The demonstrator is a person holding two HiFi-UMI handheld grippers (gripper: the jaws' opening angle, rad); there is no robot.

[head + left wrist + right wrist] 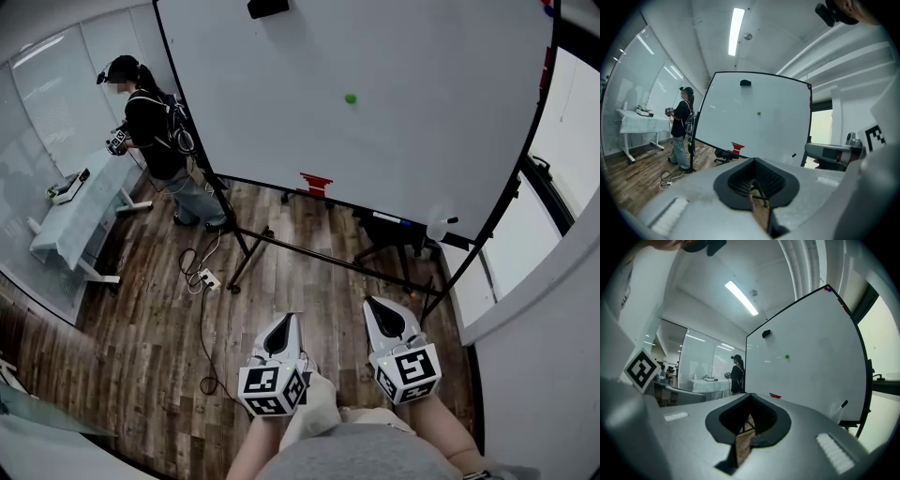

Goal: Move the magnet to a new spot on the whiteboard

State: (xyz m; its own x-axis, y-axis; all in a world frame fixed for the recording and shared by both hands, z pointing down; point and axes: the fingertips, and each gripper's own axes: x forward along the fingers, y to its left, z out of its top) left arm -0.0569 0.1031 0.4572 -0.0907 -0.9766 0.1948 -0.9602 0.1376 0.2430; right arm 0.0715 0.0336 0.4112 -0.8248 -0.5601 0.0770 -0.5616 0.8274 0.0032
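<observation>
A small green magnet (350, 97) sticks on the large whiteboard (403, 103); it also shows as the green dot of the magnet (759, 113) in the left gripper view and the magnet (787, 356) in the right gripper view. My left gripper (282, 330) and right gripper (379, 311) hang low near my body, far from the board. Both are shut with nothing between the jaws.
A black eraser (268, 7) sits high on the board, a red holder (315, 183) at its lower edge. A person (155, 131) stands left by a covered table (80, 211). A cable and power strip (208, 278) lie on the wooden floor. A chair (394, 234) stands under the board.
</observation>
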